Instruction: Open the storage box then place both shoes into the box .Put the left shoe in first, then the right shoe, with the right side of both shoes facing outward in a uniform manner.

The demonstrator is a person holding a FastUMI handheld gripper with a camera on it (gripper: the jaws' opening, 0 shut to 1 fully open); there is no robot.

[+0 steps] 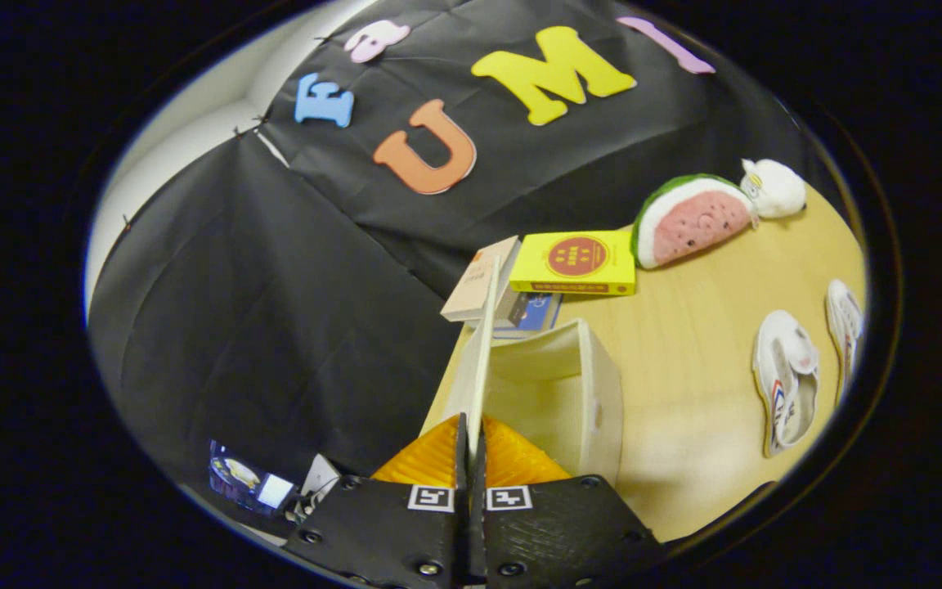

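Note:
My gripper [471, 433] is shut on the thin lid [485, 343] of the white storage box [594, 401], with both fingers pressed on the lid's near edge. The lid stands raised on edge and runs away from the fingers. Just right of the fingers the box's open inside [540, 393] shows nothing in it. Two white shoes lie on the wooden table [684, 352] well to the right of the box: one shoe [786, 380] nearer the box, the other shoe [845, 323] beyond it.
Beyond the box lie a yellow box [577, 262], a pale book [479, 282] and a blue item [532, 315]. A watermelon-slice plush [692, 221] and a small white plush [773, 188] sit further back. Black cloth walls stand to the left and behind.

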